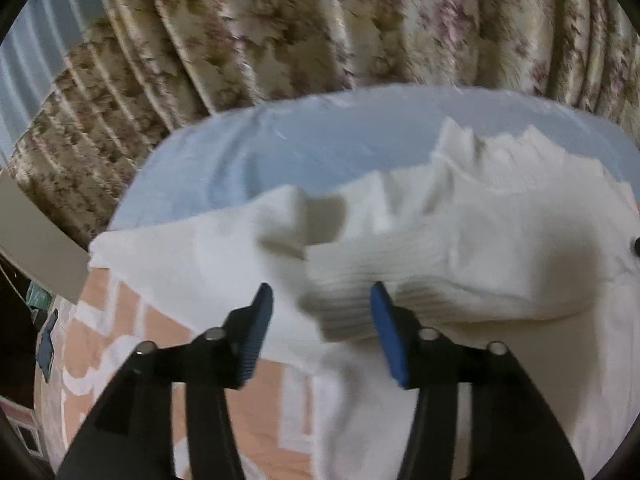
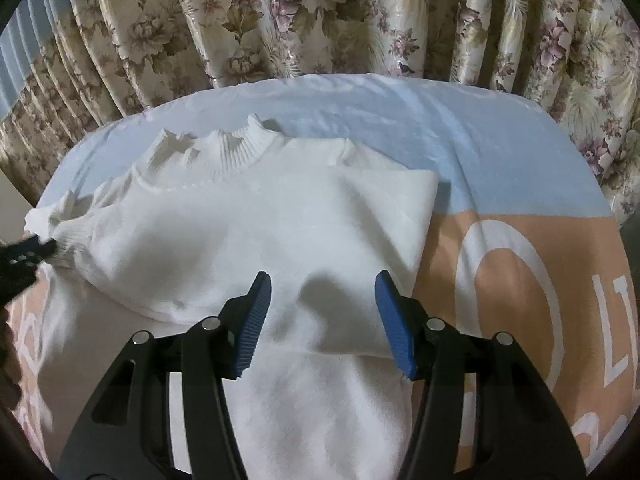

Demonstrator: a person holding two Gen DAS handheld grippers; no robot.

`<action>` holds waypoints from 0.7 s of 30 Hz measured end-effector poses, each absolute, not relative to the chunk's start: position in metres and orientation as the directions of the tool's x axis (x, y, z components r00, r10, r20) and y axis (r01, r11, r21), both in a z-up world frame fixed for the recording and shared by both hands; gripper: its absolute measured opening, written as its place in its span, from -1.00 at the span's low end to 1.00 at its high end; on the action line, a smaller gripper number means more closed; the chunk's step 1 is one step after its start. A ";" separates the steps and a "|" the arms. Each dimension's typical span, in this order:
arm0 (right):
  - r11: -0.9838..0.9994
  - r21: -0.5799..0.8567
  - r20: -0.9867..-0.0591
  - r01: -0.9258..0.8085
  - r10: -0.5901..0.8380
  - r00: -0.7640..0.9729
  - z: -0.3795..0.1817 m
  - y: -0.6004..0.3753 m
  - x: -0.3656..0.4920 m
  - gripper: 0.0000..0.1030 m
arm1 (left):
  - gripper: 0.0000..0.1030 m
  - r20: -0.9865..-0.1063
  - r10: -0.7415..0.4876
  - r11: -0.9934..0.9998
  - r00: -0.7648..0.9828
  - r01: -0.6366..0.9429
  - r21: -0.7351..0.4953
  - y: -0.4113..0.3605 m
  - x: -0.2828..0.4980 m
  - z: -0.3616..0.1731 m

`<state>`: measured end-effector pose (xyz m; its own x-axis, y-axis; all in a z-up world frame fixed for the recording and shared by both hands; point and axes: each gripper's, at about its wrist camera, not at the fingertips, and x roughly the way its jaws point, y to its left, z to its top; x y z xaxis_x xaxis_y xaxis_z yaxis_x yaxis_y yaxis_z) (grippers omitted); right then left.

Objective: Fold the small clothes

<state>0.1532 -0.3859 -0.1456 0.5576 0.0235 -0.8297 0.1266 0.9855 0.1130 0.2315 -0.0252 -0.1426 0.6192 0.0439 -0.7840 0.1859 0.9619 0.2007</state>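
Observation:
A small white knitted sweater (image 2: 256,224) lies on the bed, collar toward the curtain, its right side folded in over the body. A sleeve with a ribbed cuff (image 1: 360,304) lies across it on the left. My left gripper (image 1: 320,308) is open, its blue pads on either side of the cuff, the view blurred. It also shows at the left edge of the right wrist view (image 2: 32,256), at the cuff. My right gripper (image 2: 322,312) is open and empty, just above the sweater's lower body.
The bed cover (image 2: 500,264) is light blue at the far side and peach with white lettering nearer. A flowered curtain (image 2: 320,16) hangs close behind the bed. A pale board (image 1: 36,240) and dark clutter lie off the bed's left edge.

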 end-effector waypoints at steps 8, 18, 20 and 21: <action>0.993 0.039 -0.851 0.108 -0.024 0.524 -0.156 -0.378 0.159 0.08 | 0.14 -0.828 -0.063 0.964 0.557 0.250 0.094 -0.045 0.235 -0.148; 0.991 0.099 -0.824 0.085 0.034 0.566 -0.131 -0.375 0.151 0.23 | 0.68 -0.845 -0.057 0.972 0.532 0.222 0.074 -0.041 0.240 -0.152; 0.992 0.108 -0.803 0.067 0.048 0.595 -0.117 -0.369 0.147 0.47 | 0.78 -0.825 -0.033 0.977 0.564 0.194 0.094 -0.031 0.236 -0.139; 0.992 0.106 -0.788 0.061 0.047 0.614 -0.109 -0.365 0.144 0.63 | 0.78 -0.820 -0.030 0.978 0.572 0.186 0.094 -0.026 0.235 -0.133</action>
<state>0.1439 -0.3652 -0.1089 0.6141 0.0467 -0.7879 0.0611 0.9924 0.1064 0.2352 -0.0257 -0.1335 0.5722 -0.0301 -0.8196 0.1858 0.9781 0.0938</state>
